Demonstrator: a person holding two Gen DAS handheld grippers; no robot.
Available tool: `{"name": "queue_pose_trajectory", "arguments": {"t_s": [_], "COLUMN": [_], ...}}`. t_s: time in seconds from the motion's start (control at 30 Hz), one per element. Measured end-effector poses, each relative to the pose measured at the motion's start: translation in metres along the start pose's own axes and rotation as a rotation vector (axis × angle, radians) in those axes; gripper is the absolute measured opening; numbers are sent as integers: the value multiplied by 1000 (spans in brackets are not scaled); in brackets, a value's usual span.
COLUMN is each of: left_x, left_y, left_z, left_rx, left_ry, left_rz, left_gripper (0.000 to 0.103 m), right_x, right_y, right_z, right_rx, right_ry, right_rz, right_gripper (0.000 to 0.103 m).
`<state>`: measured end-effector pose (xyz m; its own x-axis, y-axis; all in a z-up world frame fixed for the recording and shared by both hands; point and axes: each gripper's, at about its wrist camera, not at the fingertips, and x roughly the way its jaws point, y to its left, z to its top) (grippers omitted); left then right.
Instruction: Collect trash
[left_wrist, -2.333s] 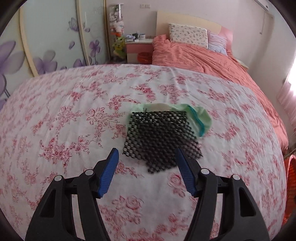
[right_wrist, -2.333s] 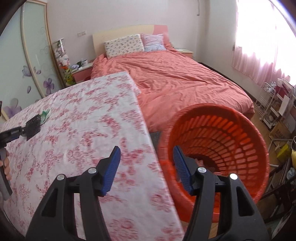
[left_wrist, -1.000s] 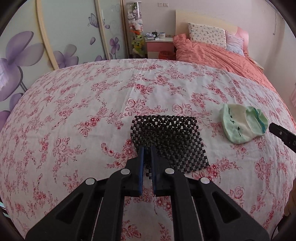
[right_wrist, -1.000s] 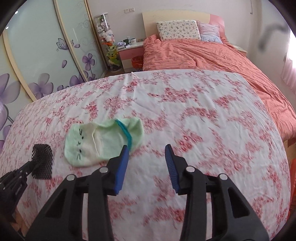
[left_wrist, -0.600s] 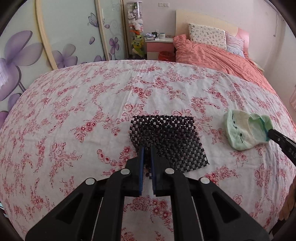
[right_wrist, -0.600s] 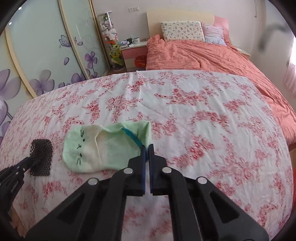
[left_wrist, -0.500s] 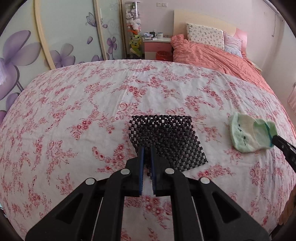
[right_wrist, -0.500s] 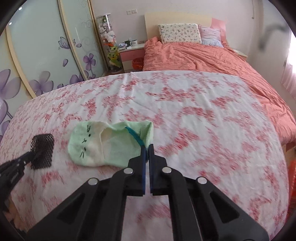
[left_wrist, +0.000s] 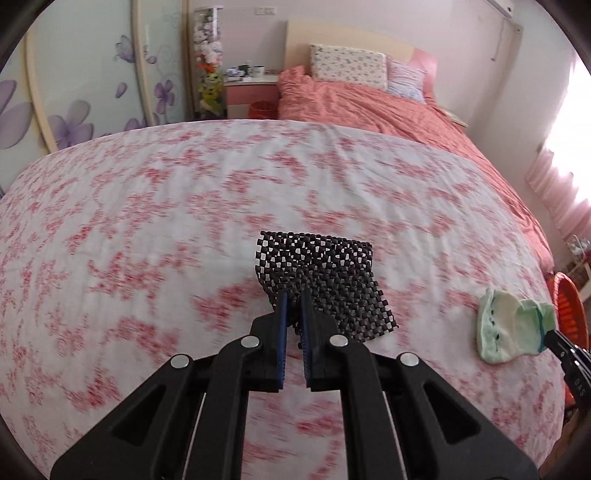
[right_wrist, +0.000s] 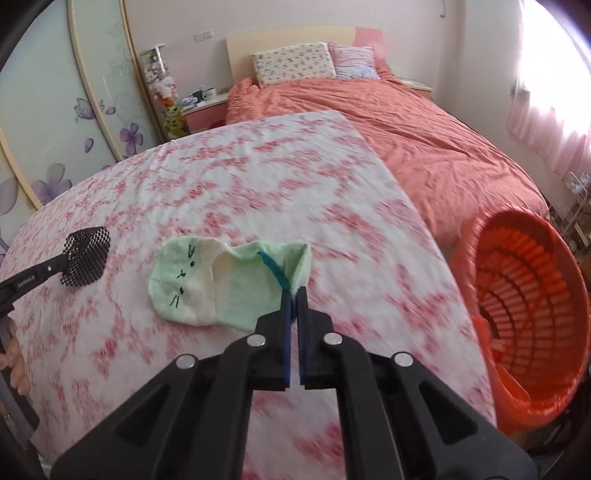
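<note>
Right gripper (right_wrist: 294, 295) pinches the green sock (right_wrist: 221, 286) by its cuff; left gripper (left_wrist: 293, 301) is clamped on the black mesh mat's (left_wrist: 321, 280) near corner. Both pieces hang over the floral tabletop (right_wrist: 258, 184), sock nearer its right edge. Step looks like carry-to-bin. Next: swing over the orange basket (right_wrist: 524, 314), then let go. Basket bottom is hidden; cloth pattern is motion-blurred.

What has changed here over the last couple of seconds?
Both grippers closed: the left gripper on the black mesh mat, the right gripper on the green sock. Both items are being carried right, toward the orange basket. The floral cloth is unchanged.
</note>
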<state>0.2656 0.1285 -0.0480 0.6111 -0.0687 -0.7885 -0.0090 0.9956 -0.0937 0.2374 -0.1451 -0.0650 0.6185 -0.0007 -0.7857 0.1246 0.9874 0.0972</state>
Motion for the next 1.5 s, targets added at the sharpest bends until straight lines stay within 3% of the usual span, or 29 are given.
{"name": "queue_pose_trajectory", "arguments": {"t_s": [0.13, 0.17, 0.2, 0.27, 0.33, 0.4, 0.5, 0.63, 0.77, 0.83, 0.93, 1.07, 1.13, 1.3, 1.5], "left_x": [-5, -5, -6, -5, -6, -5, 3, 16, 30, 34, 35, 36, 36, 35, 36], "left_y": [-23, -25, -25, -24, -23, -24, -29, -38, -46, -50, -53, -59, -61, -61, -56], "left_z": [-7, -7, -7, -6, -5, -5, -3, -3, -4, -5, -5, -4, -4, -8, -8], "left_rx": [38, 39, 38, 31, 24, 21, 16, 12, 19, 29, 50, 61, 66, 69, 48], "left_ry": [-2, -1, 1, 7, 6, 5, 24, 50, 73, 77, 67, 52, 42, 12, 12], "left_rz": [-25, -23, -21, -23, -11, -11, -1, 15, 39, 53, 74, 104, 117, 120, 98], "left_gripper": [8, 8, 13, 28, 51, 58, 72, 82, 85, 87, 89, 89, 89, 89, 90], "right_x": [-13, -15, -17, -16, -11, -1, 12, 21, 33, 32, 29, 26, 25, 24, 30], "right_y": [-9, -9, -8, -4, 1, 9, 20, 26, 28, 32, 31, 17, 12, 5, 8], "right_z": [-6, -6, -5, -1, 3, 6, 8, 7, 2, -3, -4, -1, 1, 5, 4], "right_rx": [13, 13, 11, 9, 1, -17, -48, -66, -77, -113, -111, -60, -36, -32, -62], "right_ry": [-19, -30, -42, -53, -49, -33, -9, 16, 58, 33, 11, 11, 7, -32, -9], "right_rz": [-1, -2, 6, 10, 15, 14, -2, 10, 16, -11, -4, 11, 12, -104, -125], "right_gripper": [13, 22, 36, 49, 55, 63, 71, 78, 80, 74, 53, 13, 9, 8, 12]}}
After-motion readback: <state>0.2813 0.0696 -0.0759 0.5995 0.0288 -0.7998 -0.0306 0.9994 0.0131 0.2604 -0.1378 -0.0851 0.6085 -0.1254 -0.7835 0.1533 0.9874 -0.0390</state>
